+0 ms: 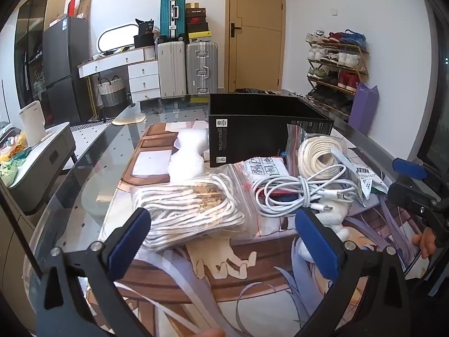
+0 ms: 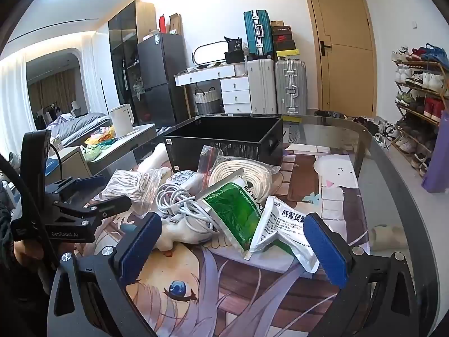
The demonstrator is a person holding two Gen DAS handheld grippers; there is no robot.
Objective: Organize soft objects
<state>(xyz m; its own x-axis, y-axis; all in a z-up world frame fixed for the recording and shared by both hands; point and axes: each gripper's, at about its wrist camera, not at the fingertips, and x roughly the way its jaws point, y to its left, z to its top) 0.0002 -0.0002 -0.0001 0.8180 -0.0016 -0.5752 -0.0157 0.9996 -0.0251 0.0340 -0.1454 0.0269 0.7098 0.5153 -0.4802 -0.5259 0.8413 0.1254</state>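
A pile of soft items lies on the glass table over a printed anime mat. In the left wrist view, a clear bag of white rope lies just ahead of my open left gripper. A bundled white cable is to its right, and a cream coil in a zip bag lies behind that. An open black box stands at the back. In the right wrist view, my right gripper is open and empty. It hovers before a green sachet and a white sachet.
White foam wrap lies left of the box. A small white plush piece sits under the cable. The table's curved glass edge runs along the right, with a shoe rack beyond. Suitcases, drawers and a fridge stand at the far wall.
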